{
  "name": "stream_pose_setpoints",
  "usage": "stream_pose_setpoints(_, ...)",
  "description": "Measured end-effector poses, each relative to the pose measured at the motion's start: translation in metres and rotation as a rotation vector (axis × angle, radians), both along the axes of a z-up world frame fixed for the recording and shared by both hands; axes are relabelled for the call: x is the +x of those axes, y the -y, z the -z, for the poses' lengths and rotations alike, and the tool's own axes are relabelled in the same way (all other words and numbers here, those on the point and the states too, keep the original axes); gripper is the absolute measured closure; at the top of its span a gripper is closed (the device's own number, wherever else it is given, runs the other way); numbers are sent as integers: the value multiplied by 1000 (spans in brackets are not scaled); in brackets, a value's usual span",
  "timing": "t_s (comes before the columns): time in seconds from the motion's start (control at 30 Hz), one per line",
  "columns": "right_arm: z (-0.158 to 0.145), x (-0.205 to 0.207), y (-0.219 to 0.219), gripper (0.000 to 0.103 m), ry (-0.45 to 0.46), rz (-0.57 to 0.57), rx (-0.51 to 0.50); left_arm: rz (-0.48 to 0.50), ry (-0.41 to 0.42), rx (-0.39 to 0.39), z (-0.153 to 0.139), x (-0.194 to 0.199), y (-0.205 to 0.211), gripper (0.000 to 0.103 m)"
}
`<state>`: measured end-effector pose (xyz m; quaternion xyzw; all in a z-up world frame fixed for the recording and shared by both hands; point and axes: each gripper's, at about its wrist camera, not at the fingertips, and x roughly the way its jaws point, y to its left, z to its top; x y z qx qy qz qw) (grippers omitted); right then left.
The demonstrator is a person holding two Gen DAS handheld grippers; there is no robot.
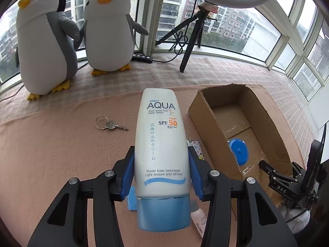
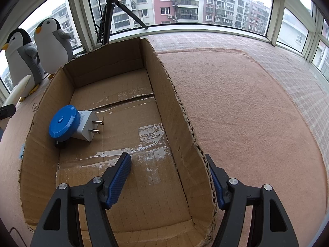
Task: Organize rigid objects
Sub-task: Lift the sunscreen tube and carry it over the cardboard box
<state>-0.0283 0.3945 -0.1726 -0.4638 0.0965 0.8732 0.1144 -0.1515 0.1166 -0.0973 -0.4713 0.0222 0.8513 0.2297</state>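
L gripper (image 1: pixel 161 164) is clamping the sunscreen tube (image 1: pixel 160 144) across its lower body, blue pads pressing both flanks just above the blue cap (image 1: pixel 163 214). Cap is pointing back at me, sealed end pointing fwd; I'm gripping near the heavy cap end, prob so it isn't swinging. Looks lifted clear of the pink blanket (image 1: pixel 61 154), can't confirm.

R gripper (image 2: pixel 170 179) is sitting apart, straddling the right wall of the cardboard box (image 2: pixel 185 127): one pad inside, one outside, neither visibly pressing. Guessing I'm bracing the box so it isn't sliding while the tube is going in.

Box is already holding a round blue case (image 2: pixel 63 122) leaning on a white plug adapter (image 2: pixel 88 127) at the left side, so mid and near floor are free.

Still lying out on the blanket: key on a ring (image 1: pixel 110 124) left of the tube, small bottle (image 1: pixel 198 222) and a patterned bit (image 1: pixel 196 146) half hidden behind it.

Next, as I'm reading it: swinging the tube right over the box's left wall. Risk: tube is long, could be clipping the rim
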Motion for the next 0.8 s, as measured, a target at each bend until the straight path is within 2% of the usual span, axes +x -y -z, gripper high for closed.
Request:
stream_pose_setpoints(0.3, 0, 0, -1, 38, 0, 0, -1, 119, -30, 2, -8, 8, -71, 56)
stream_pose_setpoints(0.5, -1, 1, -4, 37, -2, 3, -7, 187, -32, -25, -3, 15, -113, 56)
stream_pose_setpoints(0.8, 0, -1, -4, 37, -1, 2, -6, 224, -21, -40, 6, 22, -145, 56)
